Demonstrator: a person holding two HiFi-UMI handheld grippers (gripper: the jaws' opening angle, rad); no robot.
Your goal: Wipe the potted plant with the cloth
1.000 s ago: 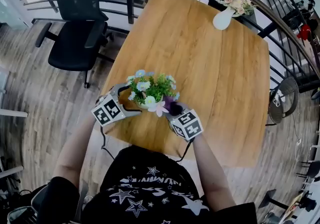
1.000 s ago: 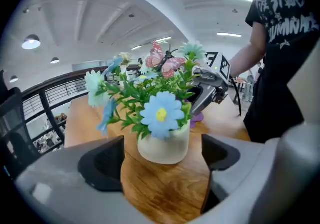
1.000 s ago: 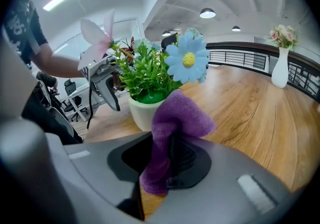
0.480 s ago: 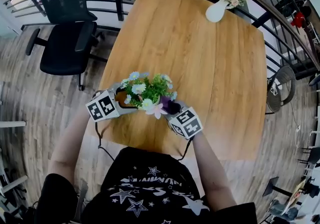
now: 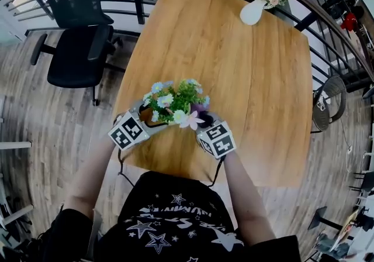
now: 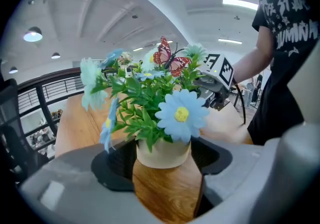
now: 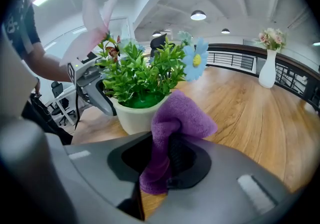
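Potted plant point(image 5: 175, 103) near the front edge of the wooden table point(image 5: 245, 79), its cream pot point(image 6: 162, 153) clamped by the left gripper point(image 5: 145, 117) — jaws just closed in on it. Purple cloth point(image 7: 182, 115) pinched tight in the right gripper point(image 7: 167, 160), bunched end just beside the pot. White vase point(image 5: 252, 12) at the far corner.

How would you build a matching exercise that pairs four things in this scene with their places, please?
Things:
1. purple cloth
2. potted plant
3. white vase of flowers
4. black office chair

Places:
A. on the floor beside the table
B. clamped in the right gripper
C. at the table's far corner
D. between the jaws of the left gripper

Pairs: 1-B, 2-D, 3-C, 4-A.

The left gripper has just been closing, with the pot between its jaws.
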